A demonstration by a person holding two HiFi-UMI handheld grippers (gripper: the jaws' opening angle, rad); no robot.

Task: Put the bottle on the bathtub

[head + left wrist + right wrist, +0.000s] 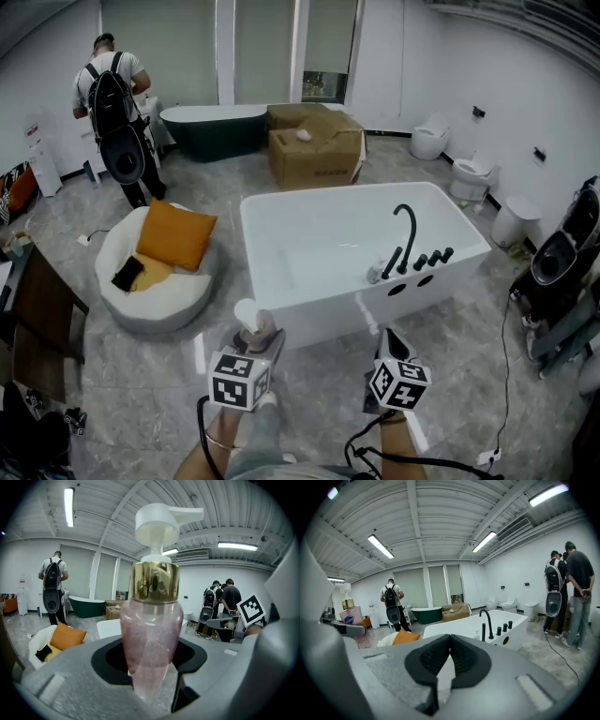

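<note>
The bottle (pixel 152 639) I held looked like clear pink plastic flecked with fine glitter, its collar (pixel 154 581) shiny gold metal, its pump (pixel 159 522) smooth matt white plastic. The far bathtub (pixel 328 309) was glossy white; the floor (pixel 141 375) was polished grey stone.

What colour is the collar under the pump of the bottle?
Shiny gold; the collar shows best in the left gripper view.

Head view: bottle (pixel 253 322) body hidden behind left gripper (pixel 261 339) marker cube (pixel 240 379); only pump top shows. Left gripper view: bottle base lost below jaws. Small pale item (pixel 375 273) on bathtub (pixel 281 211) rim, ahead of right gripper (pixel 388 336): too small to identify. Forearms (pixel 246 442) cut by bottom edge.
</note>
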